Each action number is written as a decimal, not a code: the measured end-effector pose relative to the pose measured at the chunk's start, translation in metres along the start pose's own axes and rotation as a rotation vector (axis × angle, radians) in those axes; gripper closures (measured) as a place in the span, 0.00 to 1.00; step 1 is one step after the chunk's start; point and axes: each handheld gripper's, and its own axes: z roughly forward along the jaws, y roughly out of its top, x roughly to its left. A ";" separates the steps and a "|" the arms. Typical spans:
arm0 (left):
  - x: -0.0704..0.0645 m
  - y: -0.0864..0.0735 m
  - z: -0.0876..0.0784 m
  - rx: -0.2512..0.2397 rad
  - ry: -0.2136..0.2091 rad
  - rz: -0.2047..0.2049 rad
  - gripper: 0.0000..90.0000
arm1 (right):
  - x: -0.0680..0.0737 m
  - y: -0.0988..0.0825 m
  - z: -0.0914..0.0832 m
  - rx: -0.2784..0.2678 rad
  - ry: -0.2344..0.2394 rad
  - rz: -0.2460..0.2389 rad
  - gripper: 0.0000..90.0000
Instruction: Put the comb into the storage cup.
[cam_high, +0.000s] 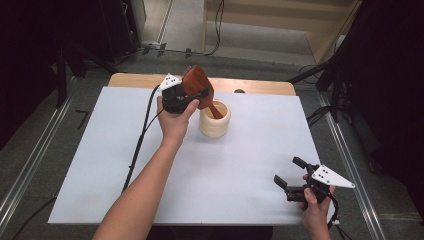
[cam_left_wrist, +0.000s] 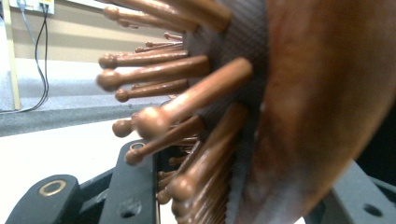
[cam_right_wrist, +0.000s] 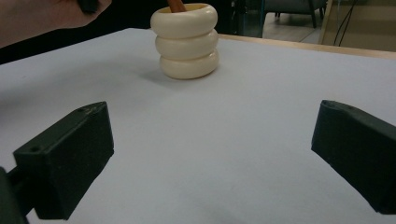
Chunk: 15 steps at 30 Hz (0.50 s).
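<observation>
Hairbrush (cam_high: 196, 84) sat clamped in the left gripper's (cam_high: 192, 95) jaws, handle tipped into the ribbed holder (cam_high: 215, 120) near the tabletop's far edge; leaning could topple it, while the right gripper's (cam_high: 290, 176) jaws stood apart

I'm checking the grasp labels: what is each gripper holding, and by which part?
The left gripper clamps the wooden hairbrush by its head, handle down in the cream holder. The right gripper is open, holding nothing.
</observation>
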 end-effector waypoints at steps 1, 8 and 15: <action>0.000 -0.001 0.000 0.000 0.000 0.002 0.62 | 0.000 0.000 0.000 -0.001 0.000 0.001 0.00; 0.001 -0.006 0.005 0.012 0.006 -0.007 0.62 | 0.000 0.000 0.001 0.002 0.002 0.001 0.00; 0.001 -0.011 0.008 0.020 0.009 -0.013 0.62 | 0.000 -0.001 0.001 0.000 0.003 0.002 0.00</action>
